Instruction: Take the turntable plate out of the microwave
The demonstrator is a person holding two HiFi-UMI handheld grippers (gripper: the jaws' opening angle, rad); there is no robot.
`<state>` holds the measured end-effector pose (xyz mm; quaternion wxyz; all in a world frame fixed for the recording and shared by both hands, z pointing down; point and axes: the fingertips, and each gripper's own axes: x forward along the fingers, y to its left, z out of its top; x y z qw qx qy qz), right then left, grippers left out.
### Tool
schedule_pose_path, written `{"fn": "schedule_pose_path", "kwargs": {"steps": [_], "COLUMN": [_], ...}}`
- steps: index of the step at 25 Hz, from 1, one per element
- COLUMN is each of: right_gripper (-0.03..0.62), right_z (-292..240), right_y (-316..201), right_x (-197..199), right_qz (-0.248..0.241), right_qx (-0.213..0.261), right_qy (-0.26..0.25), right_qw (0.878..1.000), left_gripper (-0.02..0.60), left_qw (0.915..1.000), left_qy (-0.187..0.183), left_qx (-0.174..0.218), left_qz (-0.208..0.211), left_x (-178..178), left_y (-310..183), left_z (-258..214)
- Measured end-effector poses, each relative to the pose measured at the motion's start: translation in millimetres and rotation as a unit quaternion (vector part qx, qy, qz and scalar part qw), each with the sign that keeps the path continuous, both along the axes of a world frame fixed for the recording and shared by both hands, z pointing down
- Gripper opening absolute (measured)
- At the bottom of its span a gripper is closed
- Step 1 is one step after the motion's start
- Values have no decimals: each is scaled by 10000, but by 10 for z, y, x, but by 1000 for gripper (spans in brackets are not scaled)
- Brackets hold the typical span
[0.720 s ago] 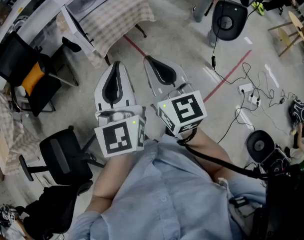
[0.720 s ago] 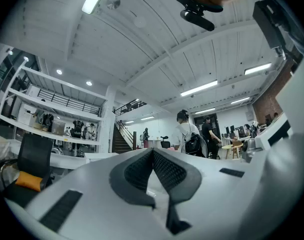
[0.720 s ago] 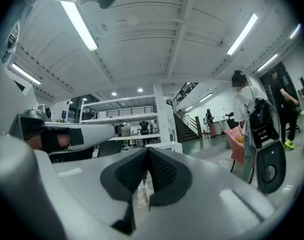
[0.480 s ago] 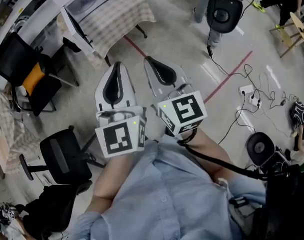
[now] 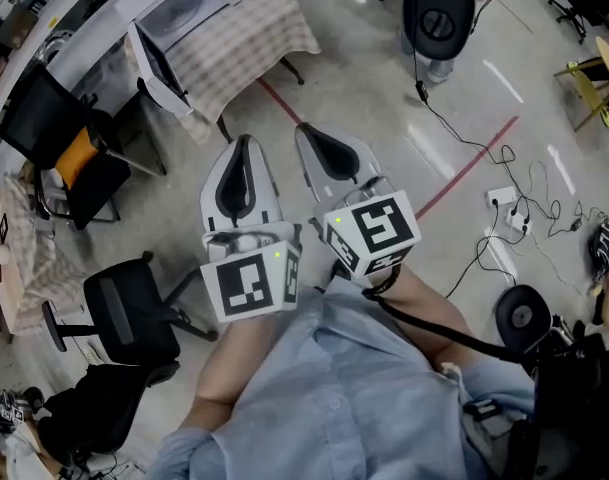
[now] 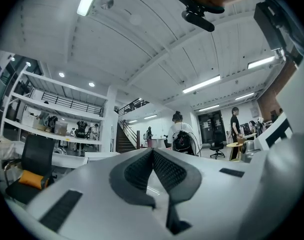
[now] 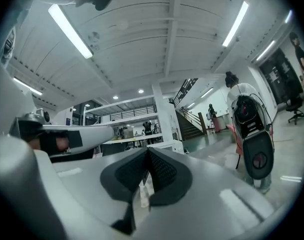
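White metal microwave oven (image 5: pixel 184 3), standing open, 11 o'clock; turntable plate unseen. Left gripper (image 5: pixel 243 143), right gripper (image 5: pixel 306 130): jaws closed, empty. Plate presumably glass: stiff, heavy, slippery, breakable; grip its rim.

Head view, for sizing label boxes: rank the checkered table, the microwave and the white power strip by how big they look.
1. checkered table
2. microwave, which reaches the picture's top edge, so it is only narrowly behind the table
3. white power strip, by far the smallest
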<state>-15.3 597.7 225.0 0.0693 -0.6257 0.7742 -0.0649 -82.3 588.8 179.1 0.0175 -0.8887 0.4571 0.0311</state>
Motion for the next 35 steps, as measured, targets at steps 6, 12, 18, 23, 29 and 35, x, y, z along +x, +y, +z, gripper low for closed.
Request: {"fn": "schedule_pose_path", "kwargs": {"steps": [6, 12, 18, 23, 29, 35], "right_gripper": [0, 0, 0, 0, 0, 0], "right_z": [45, 142, 197, 240, 270, 252], "right_y": [-68, -166, -575, -1126, -1854, -2566], "right_x": [134, 173, 243, 315, 219, 125], "right_qz": [-133, -175, -203, -229, -359, -442], "right_qx": [12, -79, -122, -204, -309, -326], "right_qy": [6, -62, 52, 50, 54, 117], "right_qw": [9999, 9998, 9997, 9995, 9989, 9984], "left_gripper": [8, 8, 8, 8, 8, 8], "left_qw": [9999, 9999, 9999, 9998, 9988, 9993], "left_qy": [-105, -126, -22, 20, 13, 145], "left_qx": [-14, -62, -109, -168, -429, -253], "left_qz": [-77, -74, -28, -61, -241, -242], "left_x": [160, 222, 311, 371, 254, 189], "left_y": [-54, -160, -607, -1161, -1883, -2591], "left_z": [41, 118, 189, 209, 303, 250]}}
